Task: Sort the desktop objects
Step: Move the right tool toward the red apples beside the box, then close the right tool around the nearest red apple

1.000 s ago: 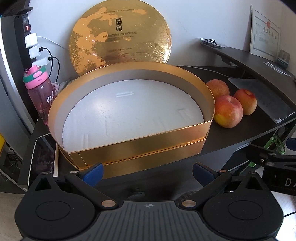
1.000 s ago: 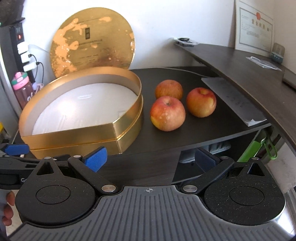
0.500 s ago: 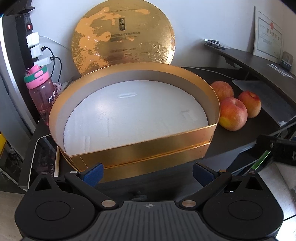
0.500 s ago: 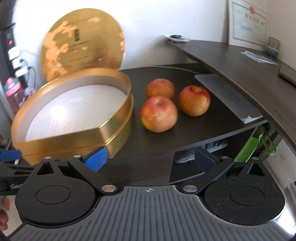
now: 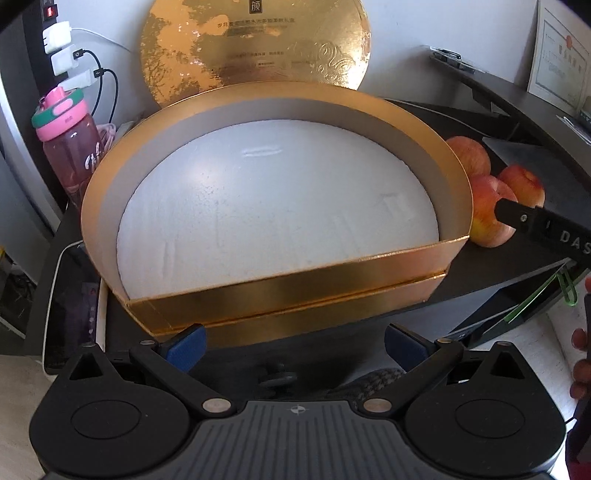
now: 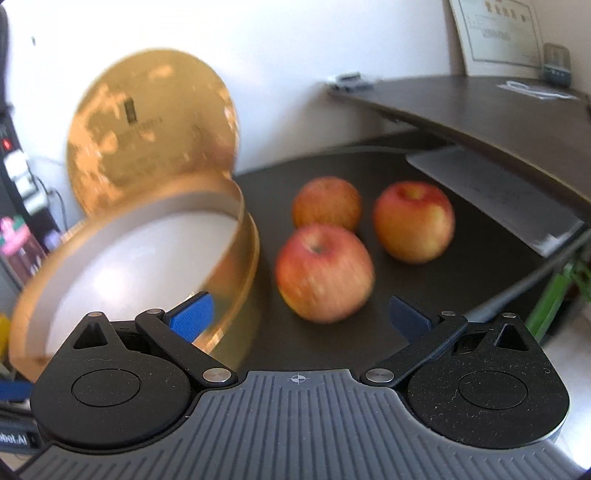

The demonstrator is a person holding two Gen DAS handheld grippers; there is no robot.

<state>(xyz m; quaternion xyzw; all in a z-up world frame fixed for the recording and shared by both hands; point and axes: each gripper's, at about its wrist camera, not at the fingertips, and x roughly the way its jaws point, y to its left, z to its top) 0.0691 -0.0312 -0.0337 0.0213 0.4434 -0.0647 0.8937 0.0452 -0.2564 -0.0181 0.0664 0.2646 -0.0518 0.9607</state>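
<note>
A gold half-round box (image 5: pixel 295 288) with a white foam floor (image 5: pixel 273 206) sits open on the dark desk (image 6: pixel 424 280). Its round gold lid (image 5: pixel 255 48) leans on the wall behind. Three red-yellow apples lie right of the box: the nearest (image 6: pixel 325 271), one behind it (image 6: pixel 327 203), one to the right (image 6: pixel 413 221). My left gripper (image 5: pixel 293 341) is open and empty just in front of the box. My right gripper (image 6: pixel 299 315) is open and empty, close in front of the nearest apple; one of its fingers (image 5: pixel 532 221) shows in the left wrist view.
A pink water bottle (image 5: pixel 70 147) stands left of the box, by a power strip with chargers (image 5: pixel 62 55). A raised shelf (image 6: pixel 498 114) runs along the right with a framed certificate (image 6: pixel 495 33). A paper sheet (image 6: pixel 495 195) lies under it. A tablet (image 5: pixel 70 302) lies at the desk's left edge.
My right gripper has moved forward toward the apples, which now look larger and blurred. My left gripper has come closer to the box. Both stay open.
</note>
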